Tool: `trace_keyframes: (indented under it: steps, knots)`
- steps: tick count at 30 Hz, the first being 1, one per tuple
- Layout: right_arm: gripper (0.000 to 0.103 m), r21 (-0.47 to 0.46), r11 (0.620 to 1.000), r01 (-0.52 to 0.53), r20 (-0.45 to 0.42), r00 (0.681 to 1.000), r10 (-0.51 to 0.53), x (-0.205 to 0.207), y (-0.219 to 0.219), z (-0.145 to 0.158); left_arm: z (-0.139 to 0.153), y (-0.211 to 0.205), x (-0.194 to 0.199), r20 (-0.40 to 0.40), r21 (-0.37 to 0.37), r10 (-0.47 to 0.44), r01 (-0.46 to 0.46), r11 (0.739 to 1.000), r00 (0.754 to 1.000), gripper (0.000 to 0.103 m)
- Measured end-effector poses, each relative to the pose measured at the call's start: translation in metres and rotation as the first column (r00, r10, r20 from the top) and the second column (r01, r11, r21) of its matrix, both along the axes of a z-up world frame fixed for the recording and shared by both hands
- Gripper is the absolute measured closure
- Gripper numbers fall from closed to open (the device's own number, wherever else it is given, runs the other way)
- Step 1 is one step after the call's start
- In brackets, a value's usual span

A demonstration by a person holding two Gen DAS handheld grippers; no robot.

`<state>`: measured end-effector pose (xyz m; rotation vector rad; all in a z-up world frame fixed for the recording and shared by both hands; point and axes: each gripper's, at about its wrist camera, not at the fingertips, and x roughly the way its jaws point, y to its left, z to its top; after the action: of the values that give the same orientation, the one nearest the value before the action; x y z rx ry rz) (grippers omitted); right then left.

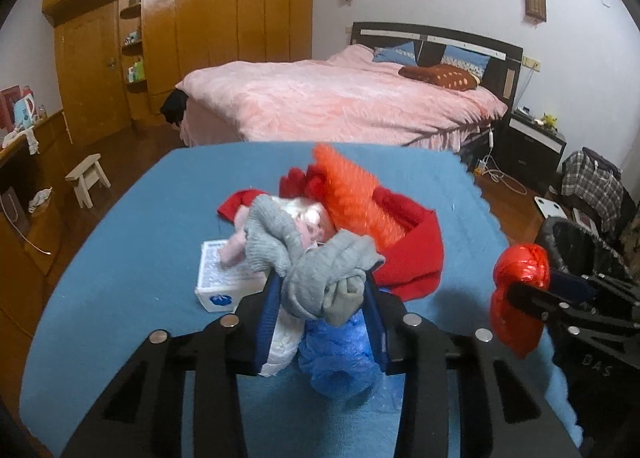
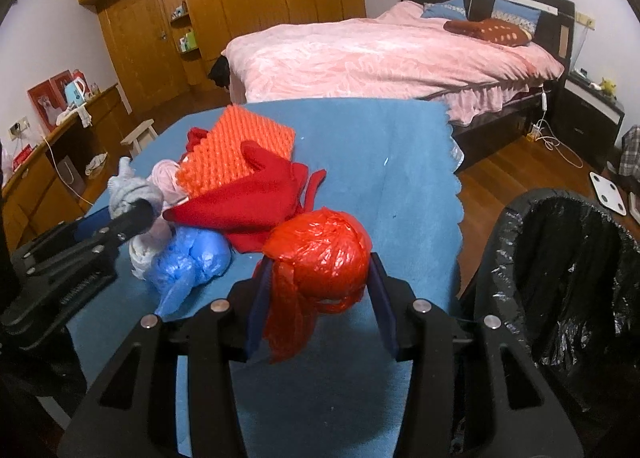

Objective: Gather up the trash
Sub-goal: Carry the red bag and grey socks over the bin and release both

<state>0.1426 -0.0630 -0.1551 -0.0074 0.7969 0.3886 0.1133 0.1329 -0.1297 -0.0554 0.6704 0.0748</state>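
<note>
My right gripper is shut on a crumpled red plastic bag and holds it above the blue table cloth; the bag also shows in the left wrist view. My left gripper is shut on a grey sock, seen in the right wrist view too. Under it lie a blue plastic bag and white paper. A bin with a black liner stands right of the table.
A pile on the table: orange knit piece, red cloth, pink sock, white carton. A pink bed lies beyond. A wooden wardrobe, a stool and a scale on the floor.
</note>
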Motion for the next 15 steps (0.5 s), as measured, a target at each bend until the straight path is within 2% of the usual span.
trace_keyframes:
  steps: [5, 15]
  knots:
    - [0.058, 0.011, 1.000, -0.004, 0.026, 1.000, 0.003, -0.006, -0.005, 0.013, 0.022, -0.001, -0.011, 0.045, -0.016, -0.007, 0.008, 1.000, 0.999, 0.064]
    - [0.058, 0.039, 0.999, 0.030, 0.074, 0.997, -0.033, -0.018, -0.028, 0.038, 0.047, -0.020, -0.031, 0.096, -0.019, -0.066, 0.068, 0.997, 0.993, 0.064]
